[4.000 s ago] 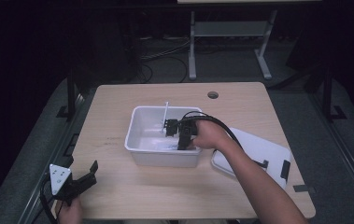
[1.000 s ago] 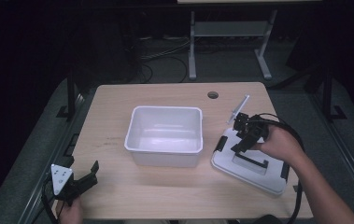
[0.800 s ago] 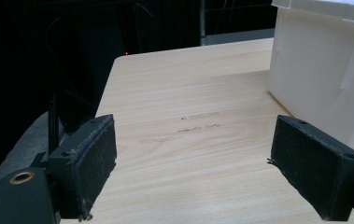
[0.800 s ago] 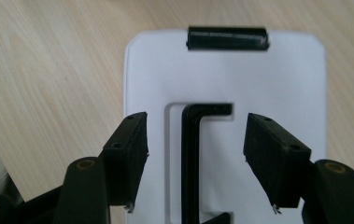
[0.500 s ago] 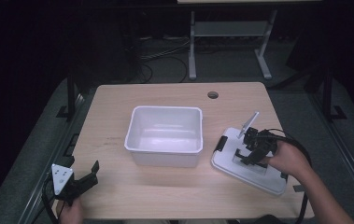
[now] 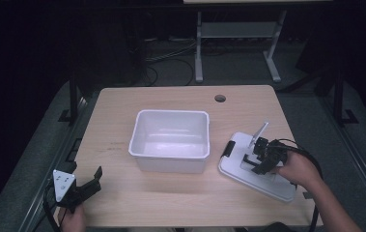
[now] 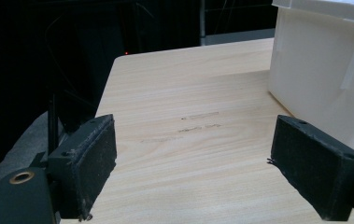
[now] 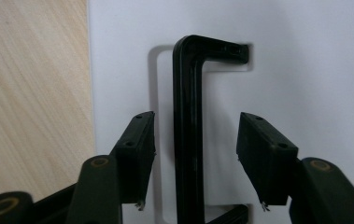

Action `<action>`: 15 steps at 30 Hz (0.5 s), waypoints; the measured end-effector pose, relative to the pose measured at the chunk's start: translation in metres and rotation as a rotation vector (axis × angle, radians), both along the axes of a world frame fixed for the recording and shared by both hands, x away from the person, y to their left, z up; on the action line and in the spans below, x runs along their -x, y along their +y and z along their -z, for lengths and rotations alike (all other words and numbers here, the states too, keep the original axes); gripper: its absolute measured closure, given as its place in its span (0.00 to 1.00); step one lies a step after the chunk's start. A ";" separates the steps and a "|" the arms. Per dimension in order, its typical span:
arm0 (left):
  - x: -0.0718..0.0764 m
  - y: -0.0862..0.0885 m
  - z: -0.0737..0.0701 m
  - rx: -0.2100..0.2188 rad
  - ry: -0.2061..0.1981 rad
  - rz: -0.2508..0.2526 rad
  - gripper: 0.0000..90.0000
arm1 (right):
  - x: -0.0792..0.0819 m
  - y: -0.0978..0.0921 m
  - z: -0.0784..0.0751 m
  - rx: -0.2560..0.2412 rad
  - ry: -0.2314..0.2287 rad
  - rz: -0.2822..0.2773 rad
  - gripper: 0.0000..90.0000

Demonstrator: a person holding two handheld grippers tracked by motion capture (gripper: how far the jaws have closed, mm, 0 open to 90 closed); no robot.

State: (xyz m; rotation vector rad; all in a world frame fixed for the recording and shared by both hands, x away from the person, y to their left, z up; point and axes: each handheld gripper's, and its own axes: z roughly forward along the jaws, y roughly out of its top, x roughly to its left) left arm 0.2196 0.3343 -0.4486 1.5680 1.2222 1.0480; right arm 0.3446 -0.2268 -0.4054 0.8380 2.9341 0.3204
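Note:
A white lid (image 6: 272,183) with a black handle (image 8: 187,135) lies flat on the table, right of the white bin (image 6: 170,139). My right gripper (image 6: 257,159) hovers low over the lid, open, its jaws standing on either side of the handle bar in the right gripper view (image 8: 194,154), without touching it. My left gripper (image 6: 91,181) rests at the table's front left corner, open and holding nothing (image 7: 193,163). The bin's white side wall (image 7: 324,79) shows at the right of the left gripper view.
The wooden table (image 6: 122,121) has a round cable hole (image 6: 220,98) at the back right. A black clip (image 6: 229,148) sits on the lid's left edge. A metal stand (image 6: 233,34) and cables lie on the dark floor beyond the table.
My right gripper left the bin, crossed to the right and came down over the lid, settling around its handle. The left gripper has stayed put.

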 end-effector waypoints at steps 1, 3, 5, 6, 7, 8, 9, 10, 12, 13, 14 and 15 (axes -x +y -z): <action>0.000 0.000 0.000 0.000 0.000 0.000 0.15 | -0.001 -0.001 0.001 0.004 -0.005 -0.002 0.55; 0.000 0.000 0.000 0.002 -0.001 -0.002 0.15 | -0.001 -0.001 0.001 0.005 -0.004 0.000 0.57; 0.000 0.000 0.000 0.003 -0.002 -0.003 0.15 | -0.001 -0.001 0.001 0.009 -0.007 -0.001 0.59; 0.000 0.000 0.000 0.003 -0.003 -0.003 0.15 | -0.001 -0.002 0.000 0.010 -0.007 -0.001 0.62; 0.000 0.001 0.000 0.003 -0.003 -0.003 0.15 | -0.001 -0.002 0.000 0.009 -0.006 -0.003 0.64; 0.000 0.001 0.000 0.001 -0.002 -0.003 0.15 | -0.001 -0.003 0.000 0.011 -0.009 -0.005 0.65; 0.000 0.001 0.000 0.000 -0.001 -0.004 0.15 | -0.001 -0.003 -0.001 0.012 -0.012 -0.006 0.66; 0.000 0.000 0.000 0.001 -0.002 -0.004 0.15 | -0.001 -0.004 -0.001 0.013 -0.006 -0.006 0.68; 0.000 0.000 0.000 0.003 -0.002 -0.005 0.15 | -0.001 -0.004 -0.002 0.012 -0.006 -0.013 0.69; 0.000 0.001 0.000 0.003 -0.001 -0.006 0.15 | -0.001 -0.004 -0.003 0.012 -0.008 -0.013 0.70; 0.000 0.000 0.000 0.006 -0.003 -0.006 0.15 | -0.001 -0.005 -0.005 0.006 -0.006 -0.012 0.72; 0.001 0.001 0.000 0.005 -0.002 -0.007 0.15 | -0.001 -0.005 -0.005 0.006 -0.006 -0.012 0.72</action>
